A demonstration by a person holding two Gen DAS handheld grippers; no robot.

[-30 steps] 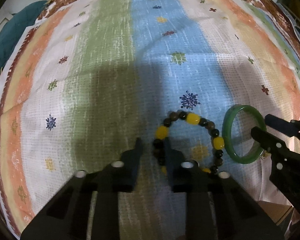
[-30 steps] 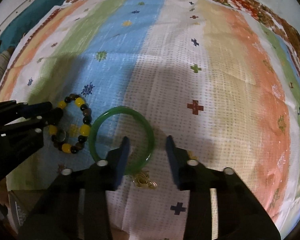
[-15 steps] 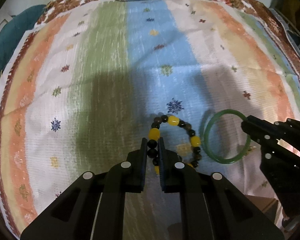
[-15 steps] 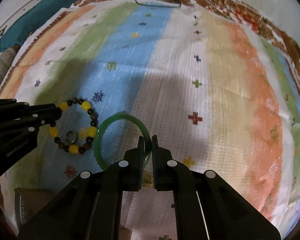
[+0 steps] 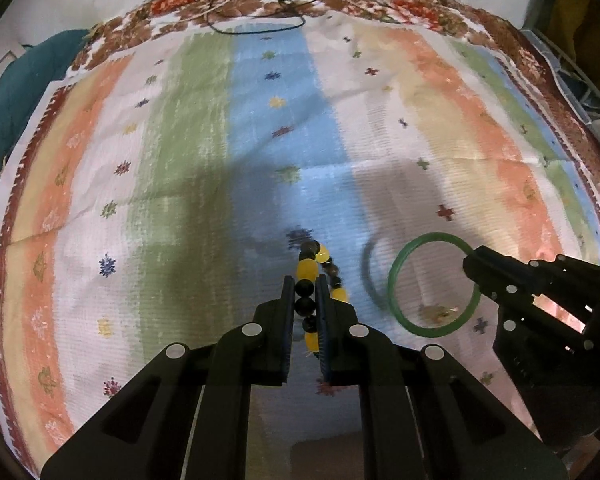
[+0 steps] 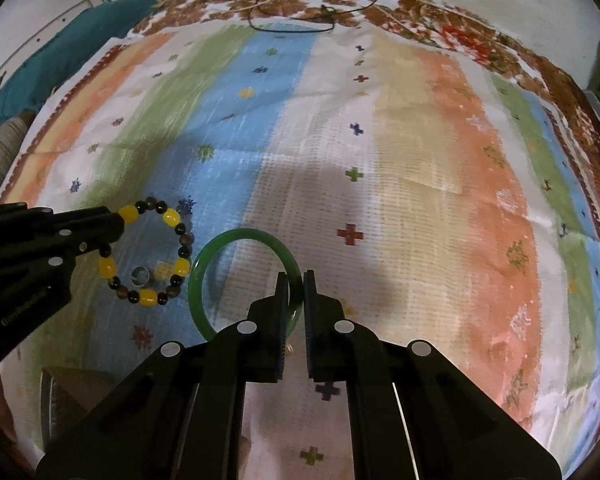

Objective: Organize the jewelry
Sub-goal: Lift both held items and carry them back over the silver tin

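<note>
while pinched: green bangle (image 6: 236,240) glossy (translucent).

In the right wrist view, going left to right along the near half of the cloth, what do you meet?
Left gripper → beaded bracelet it grips → green bangle → right gripper, shut on the bangle's right side → red cross motif.

Striped woven cotton cloth (image 6: 420,168) matt, coarse; green stone-like bangle (image 6: 236,238) glossy, smooth; yellow-and-dark bead bracelet (image 6: 172,218) polished.

Yellow-and-dark beaded bracelet (image 5: 318,268) and green bangle (image 6: 244,240), apparently lifted.
</note>
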